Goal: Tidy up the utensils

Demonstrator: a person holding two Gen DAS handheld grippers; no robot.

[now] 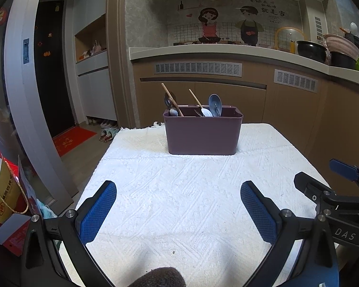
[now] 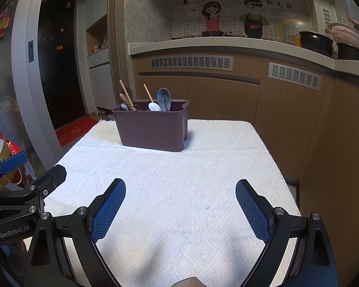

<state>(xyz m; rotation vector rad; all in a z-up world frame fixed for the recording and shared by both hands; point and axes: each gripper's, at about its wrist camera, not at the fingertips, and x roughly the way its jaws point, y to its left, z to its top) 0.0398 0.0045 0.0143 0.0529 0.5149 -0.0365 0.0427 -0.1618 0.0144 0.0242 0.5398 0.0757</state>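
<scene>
A purple-brown plastic caddy [image 1: 202, 134] [image 2: 153, 129] stands at the far side of a table under a white textured cloth [image 1: 191, 191] [image 2: 179, 179]. Several utensils stick out of it: wooden chopsticks [image 1: 171, 98] [image 2: 126, 94], a dark ladle [image 1: 215, 104] [image 2: 164, 98], a white spoon [image 1: 207, 112] [image 2: 154, 106]. My left gripper [image 1: 178, 197] hovers open over the near cloth, holding nothing. My right gripper [image 2: 180, 195] is open too, with nothing between its blue pads. In the left wrist view the right gripper [image 1: 323, 179] shows at the right edge; in the right wrist view the left gripper [image 2: 33, 167] shows at the left edge.
Brown kitchen cabinets with a pale countertop [image 1: 227, 52] run behind and to the right of the table. Pots and a basket [image 1: 323, 50] sit on the counter. A red and yellow gift bag [image 1: 4, 191] stands left of the table, with a dark door [image 1: 52, 71] beyond.
</scene>
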